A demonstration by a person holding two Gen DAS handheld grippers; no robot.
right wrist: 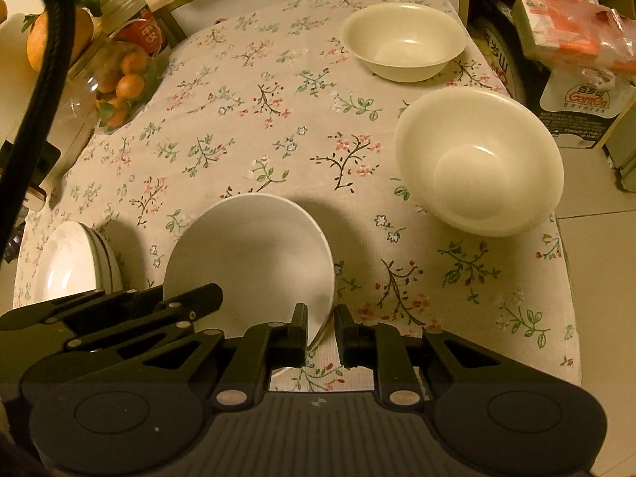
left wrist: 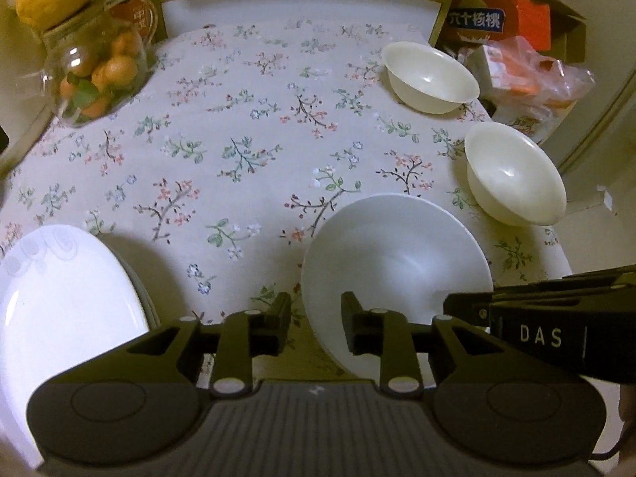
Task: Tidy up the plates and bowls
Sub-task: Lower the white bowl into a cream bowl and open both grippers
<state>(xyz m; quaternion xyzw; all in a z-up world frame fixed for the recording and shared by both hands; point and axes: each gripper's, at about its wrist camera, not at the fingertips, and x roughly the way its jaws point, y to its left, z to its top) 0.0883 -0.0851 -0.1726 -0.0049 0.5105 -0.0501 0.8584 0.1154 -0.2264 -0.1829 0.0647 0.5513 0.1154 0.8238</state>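
- A glass jar point(left wrist: 99, 75) of small oranges is standing at the far left corner of the table, on the edge of the flowered tablecloth point(left wrist: 238, 119).
- A stack of white plates point(left wrist: 59, 298) is sitting at the near left of the cloth, well apart from the bowls.
- The left gripper point(left wrist: 317, 318) is pointing steeply down at the left rim of the white bowl point(left wrist: 397, 254). Its jaws are standing a little apart with the rim between them. One finger is reaching inside the bowl and the other is outside. The outer pad is not visibly pressing on the rim, so it is not gripping anything.
- The white bowl is resting on the cloth at the near middle, between the plates and the cream bowls.
- The right gripper point(right wrist: 321, 326) is reaching over the bowl's right rim. Its jaws are nearly closed and are pinching the thin rim between the pads.
- The nearer cream bowl point(left wrist: 512, 175) is sitting upright by the right edge of the table, just beyond the white bowl and apart from it.
- The farther cream bowl point(left wrist: 431, 75) is standing near the far right corner, apart from the nearer one.
- Cardboard boxes point(left wrist: 516, 20) and a plastic bag point(left wrist: 556, 75) are crowding the space beyond the right edge.
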